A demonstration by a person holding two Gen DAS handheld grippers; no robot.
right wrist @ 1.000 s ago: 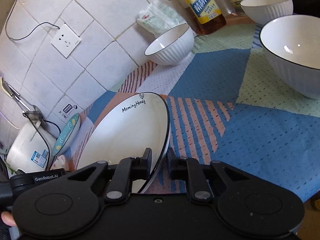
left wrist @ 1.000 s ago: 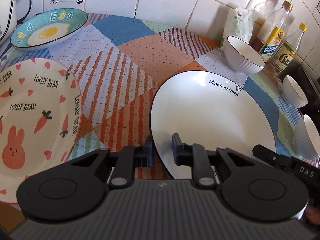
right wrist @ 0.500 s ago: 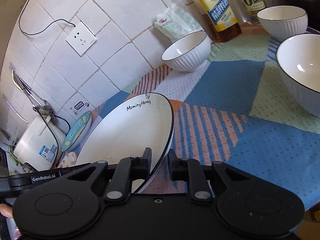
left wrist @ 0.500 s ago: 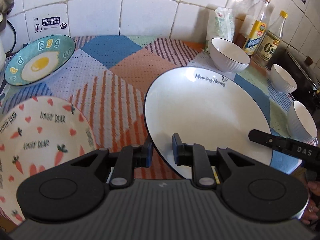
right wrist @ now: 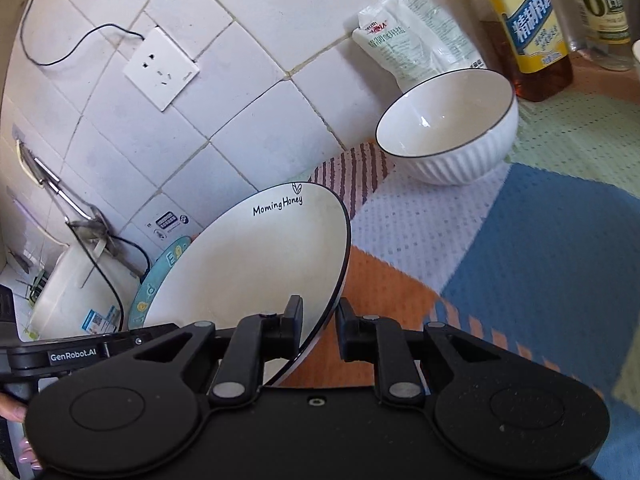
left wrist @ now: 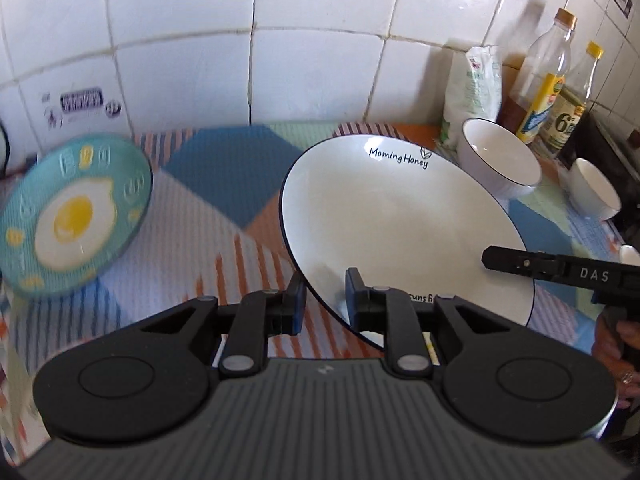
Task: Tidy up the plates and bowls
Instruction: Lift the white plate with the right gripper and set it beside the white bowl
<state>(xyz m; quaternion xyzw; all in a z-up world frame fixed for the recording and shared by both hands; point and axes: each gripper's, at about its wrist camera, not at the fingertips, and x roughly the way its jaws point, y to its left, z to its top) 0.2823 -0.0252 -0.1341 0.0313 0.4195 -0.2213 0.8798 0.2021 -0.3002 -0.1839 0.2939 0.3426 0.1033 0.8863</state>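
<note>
Two plates (left wrist: 400, 220) (left wrist: 76, 216), three bowls (left wrist: 500, 164) (left wrist: 596, 192) (left wrist: 630, 255), two bottles (left wrist: 546, 80) (left wrist: 576, 100)

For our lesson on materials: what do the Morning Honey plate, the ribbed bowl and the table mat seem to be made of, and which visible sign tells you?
Morning Honey plate: probably glazed ceramic; glossy white with a dark rim.
Ribbed bowl: likely the same; a bright glint inside, fluted outer wall.
Table mat: apparently soft perforated foam or plastic; matte, dotted with holes.

White plate (left wrist: 400, 216) reads "Morning Honey"; right gripper (left wrist: 560, 272) "DAS"; left gripper (right wrist: 72, 356) "GenRobot.AI".
</note>
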